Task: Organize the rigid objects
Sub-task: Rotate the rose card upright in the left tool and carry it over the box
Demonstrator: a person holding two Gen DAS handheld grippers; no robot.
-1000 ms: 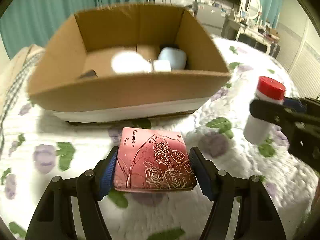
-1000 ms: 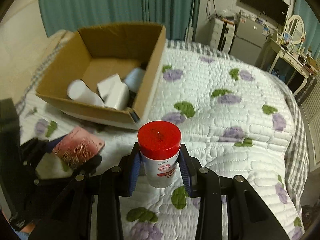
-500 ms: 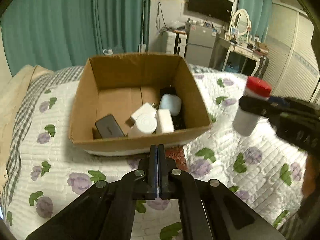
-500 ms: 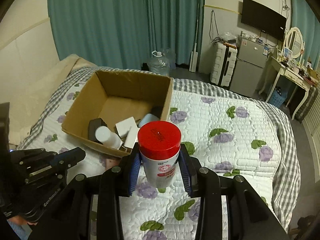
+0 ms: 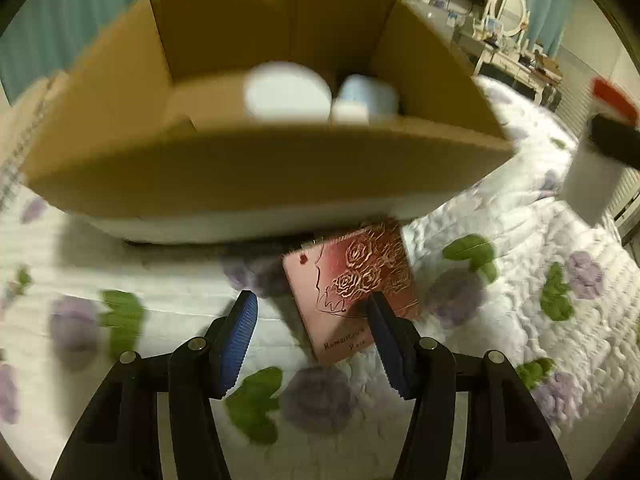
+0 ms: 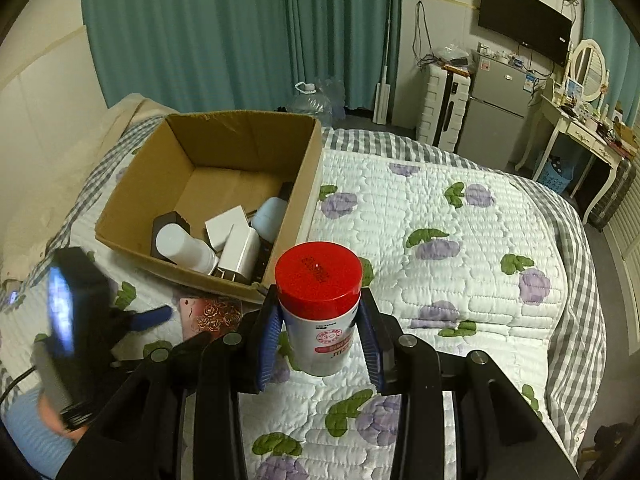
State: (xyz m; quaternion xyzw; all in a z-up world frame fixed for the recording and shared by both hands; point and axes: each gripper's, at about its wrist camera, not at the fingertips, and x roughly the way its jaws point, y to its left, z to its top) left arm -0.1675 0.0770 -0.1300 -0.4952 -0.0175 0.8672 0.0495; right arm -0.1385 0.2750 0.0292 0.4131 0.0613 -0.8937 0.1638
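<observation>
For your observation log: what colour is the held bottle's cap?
Red cap, clearest in the right wrist view.

From the left wrist the cardboard box (image 5: 256, 168) smears with motion, and the white and pale blue things inside (image 5: 288, 92) are shapeless blobs. Its front wall covers the far end of the pink tin (image 5: 352, 284). The red-capped bottle (image 5: 596, 152) is blurred and cut by the frame's right side. From the right wrist, the left gripper (image 6: 160, 316) is a dark streak, mostly hidden

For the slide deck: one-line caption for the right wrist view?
Right gripper holds a red-capped bottle above the quilt, beside the cardboard box.
</observation>
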